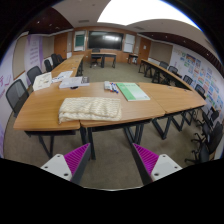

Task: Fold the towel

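A cream, striped towel (88, 108) lies crumpled in a loose heap on the near end of a wooden table (45, 116), close to its front edge. My gripper (112, 160) is open and empty, its two fingers with magenta pads (74, 156) spread wide. It hangs in front of the table and below the tabletop, over the grey carpet. The towel is well beyond the fingers and above them.
A green-and-white sheet or book (131, 92) lies to the right of the towel. Papers (70, 82) lie further back on the table. Black chairs (17, 93) stand along the left and more tables and chairs (178, 80) on the right. Table legs (88, 136) stand ahead.
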Available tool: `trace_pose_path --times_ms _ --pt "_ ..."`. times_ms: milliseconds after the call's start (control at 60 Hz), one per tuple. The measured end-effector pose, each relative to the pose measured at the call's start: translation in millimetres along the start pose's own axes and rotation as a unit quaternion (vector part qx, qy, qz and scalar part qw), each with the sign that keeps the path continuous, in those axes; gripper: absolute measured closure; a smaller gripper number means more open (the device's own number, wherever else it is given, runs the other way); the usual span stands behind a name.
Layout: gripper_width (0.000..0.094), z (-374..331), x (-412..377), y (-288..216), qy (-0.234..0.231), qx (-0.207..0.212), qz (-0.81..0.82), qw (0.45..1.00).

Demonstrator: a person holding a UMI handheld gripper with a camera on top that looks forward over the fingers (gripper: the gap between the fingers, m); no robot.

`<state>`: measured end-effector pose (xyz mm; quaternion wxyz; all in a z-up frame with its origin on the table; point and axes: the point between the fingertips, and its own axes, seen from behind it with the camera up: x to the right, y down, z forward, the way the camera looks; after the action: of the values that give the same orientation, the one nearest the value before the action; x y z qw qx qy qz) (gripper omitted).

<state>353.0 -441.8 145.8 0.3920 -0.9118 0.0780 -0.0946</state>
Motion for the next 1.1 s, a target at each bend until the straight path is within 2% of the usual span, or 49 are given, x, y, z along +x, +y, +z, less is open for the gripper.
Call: trace_pose_path --times_ms 133,267,417,617,683,800,833,900,950,1100 --pt "0.0077 35.3 -105.8 -15.6 -0.072 0.009 -0.009 0.997" --pt "0.0080 86.2 -201.7 -64.3 -0.112 0.038 -0.022 0.993" --pt "0.0080 165.4 -265.0 -106.4 -0.107 0.043 -0.031 0.993" --pt "0.0115 257.9 -288.9 -129.1 -0.061 0.031 -0.068 0.995" --pt "0.0199 275.8 -294.9 -129.9 -0.058 0.034 -0.081 0.994" --pt "0.0402 296.9 -301.1 -114.2 -0.056 0.012 -0.106 0.993" --pt "0.0466 298.3 -302.8 -117.8 -0.057 0.023 -0.107 0.992" --pt "0.0663 302.0 -296.5 -116.2 -0.049 0.021 -0.116 0.992" --pt "0.0879 303.3 -286.9 -119.6 -0.032 0.020 -0.118 0.992" --pt "0.0909 292.6 -297.2 -124.4 -0.067 0.003 -0.095 0.993"
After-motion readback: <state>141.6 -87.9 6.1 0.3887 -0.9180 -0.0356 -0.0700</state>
